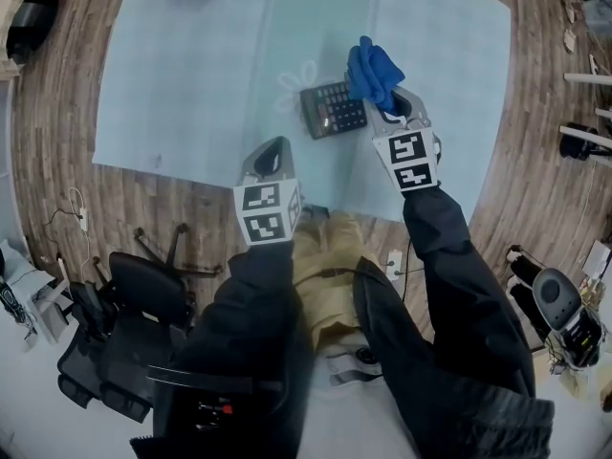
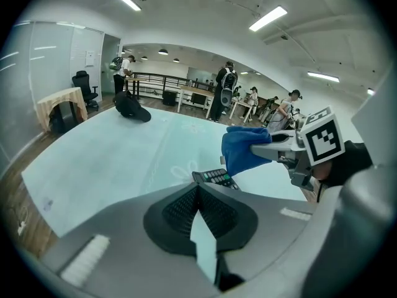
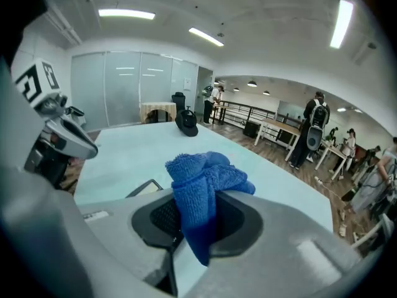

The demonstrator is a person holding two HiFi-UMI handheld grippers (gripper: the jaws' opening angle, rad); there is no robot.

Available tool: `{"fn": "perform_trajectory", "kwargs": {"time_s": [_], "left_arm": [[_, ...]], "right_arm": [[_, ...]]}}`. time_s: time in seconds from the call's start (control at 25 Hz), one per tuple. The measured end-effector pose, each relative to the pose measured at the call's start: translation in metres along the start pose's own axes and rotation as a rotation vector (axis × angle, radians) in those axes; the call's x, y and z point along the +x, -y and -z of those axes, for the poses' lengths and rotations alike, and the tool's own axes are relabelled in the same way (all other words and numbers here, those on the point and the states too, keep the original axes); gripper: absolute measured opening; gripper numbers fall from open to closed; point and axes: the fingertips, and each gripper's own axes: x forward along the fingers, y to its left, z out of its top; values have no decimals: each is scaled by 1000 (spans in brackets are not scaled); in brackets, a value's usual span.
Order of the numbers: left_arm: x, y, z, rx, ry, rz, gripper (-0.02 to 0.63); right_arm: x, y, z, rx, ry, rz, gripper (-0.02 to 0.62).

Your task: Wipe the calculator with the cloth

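Pale blue flower-print table (image 1: 191, 84) stands on a wood-plank floor (image 1: 163, 208) in an open office. The calculator (image 1: 333, 109) lies near the table's centre. The right gripper (image 1: 390, 100) — jaws clamped on the blue cloth (image 1: 373, 70) — is at its 1 o'clock corner. The left gripper (image 1: 276, 146), jaws together and empty, is at 7 o'clock.

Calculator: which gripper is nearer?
Right. The right gripper, holding the cloth, is by the right edge of the calculator; the left gripper sits toward the person, apart from it.
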Motion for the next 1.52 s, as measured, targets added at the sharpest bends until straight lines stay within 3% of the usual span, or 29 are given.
{"fn": "perform_trajectory", "kwargs": {"time_s": [0.12, 0.48, 0.76, 0.96, 1.12, 1.36, 1.52], "left_arm": [[-2, -4, 3, -10, -3, -9, 0], [-11, -14, 11, -29, 0, -26, 0], [-15, -14, 0, -24, 20, -20, 0], [-21, -12, -11, -14, 44, -6, 0], [-31, -5, -25, -3, 85, 19, 0], [-48, 23, -60, 41, 164, 74, 0], [-68, 53, -98, 87, 269, 130, 0]], "right_arm": [[19, -4, 25, -29, -86, 11, 91], [41, -87, 67, -43, -232, -170, 91], [27, -142, 48, -67, -191, -332, 91], [5, -155, 23, 39, -111, -376, 91], [-24, -142, -10, 135, -14, -327, 91], [-76, -98, -64, 267, 162, -155, 91], [-113, -75, -92, 296, 266, -43, 91]]}}
